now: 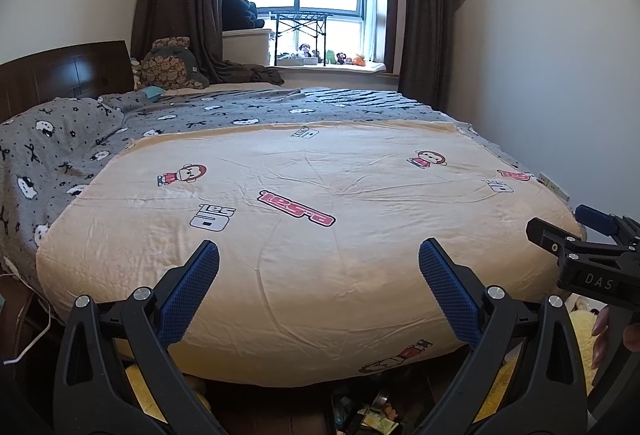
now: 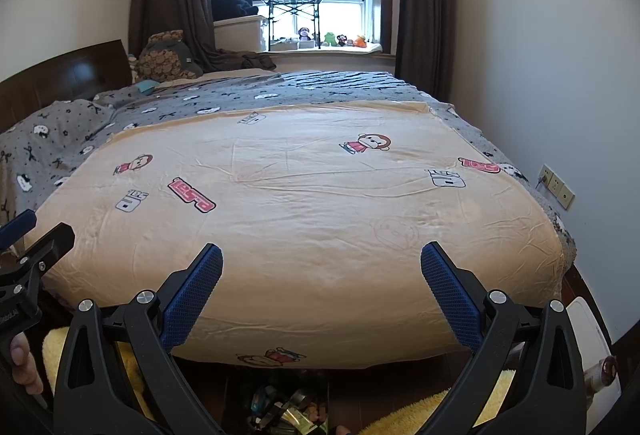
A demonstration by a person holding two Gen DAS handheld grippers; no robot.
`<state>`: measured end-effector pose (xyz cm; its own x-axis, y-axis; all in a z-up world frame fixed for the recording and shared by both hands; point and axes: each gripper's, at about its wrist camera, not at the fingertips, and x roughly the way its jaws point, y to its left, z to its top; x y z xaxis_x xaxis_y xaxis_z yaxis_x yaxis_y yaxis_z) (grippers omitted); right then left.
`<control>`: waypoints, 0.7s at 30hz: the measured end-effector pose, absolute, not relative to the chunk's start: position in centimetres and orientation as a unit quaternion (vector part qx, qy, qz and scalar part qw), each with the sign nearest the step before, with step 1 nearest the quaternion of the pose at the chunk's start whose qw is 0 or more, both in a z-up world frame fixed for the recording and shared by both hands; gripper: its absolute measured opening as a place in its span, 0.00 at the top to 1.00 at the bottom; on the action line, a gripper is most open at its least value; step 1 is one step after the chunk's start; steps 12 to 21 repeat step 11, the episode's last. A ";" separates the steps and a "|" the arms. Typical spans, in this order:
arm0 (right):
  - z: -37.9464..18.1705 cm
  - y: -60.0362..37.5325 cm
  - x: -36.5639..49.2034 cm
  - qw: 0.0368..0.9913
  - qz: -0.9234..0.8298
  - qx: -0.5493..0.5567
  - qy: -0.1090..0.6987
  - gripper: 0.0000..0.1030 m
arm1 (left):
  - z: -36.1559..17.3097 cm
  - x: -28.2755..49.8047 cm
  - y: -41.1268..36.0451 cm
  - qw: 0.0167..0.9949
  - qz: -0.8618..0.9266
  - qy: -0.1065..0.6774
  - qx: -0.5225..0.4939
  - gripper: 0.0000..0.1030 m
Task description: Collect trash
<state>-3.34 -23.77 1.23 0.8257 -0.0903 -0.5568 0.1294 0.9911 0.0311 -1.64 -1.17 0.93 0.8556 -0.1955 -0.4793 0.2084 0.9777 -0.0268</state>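
Observation:
A pile of trash, mostly wrappers and small packets, lies on the dark wooden floor at the foot of the bed; it also shows in the right wrist view. My left gripper is open and empty, held above the foot of the bed. My right gripper is open and empty at the same height, to the right of the left one. The right gripper also shows at the right edge of the left wrist view, and the left gripper at the left edge of the right wrist view.
A bed with a beige cartoon-print blanket fills the room ahead, with a grey blanket beyond. Yellow fluffy mats lie on the floor either side of the trash. A white object stands low right. Wall sockets are on the right wall.

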 end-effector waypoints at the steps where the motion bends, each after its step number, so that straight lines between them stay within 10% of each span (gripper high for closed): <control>1: 1.2 -23.8 -3.4 0.955 -0.057 0.033 0.290 0.03 | 0.9 -1.6 -1.2 0.963 -0.107 0.249 0.012 0.08; 21: 1.2 -23.7 -3.2 0.955 -0.058 0.033 0.290 0.03 | 0.9 -1.2 -1.0 0.960 -0.103 0.260 0.005 0.08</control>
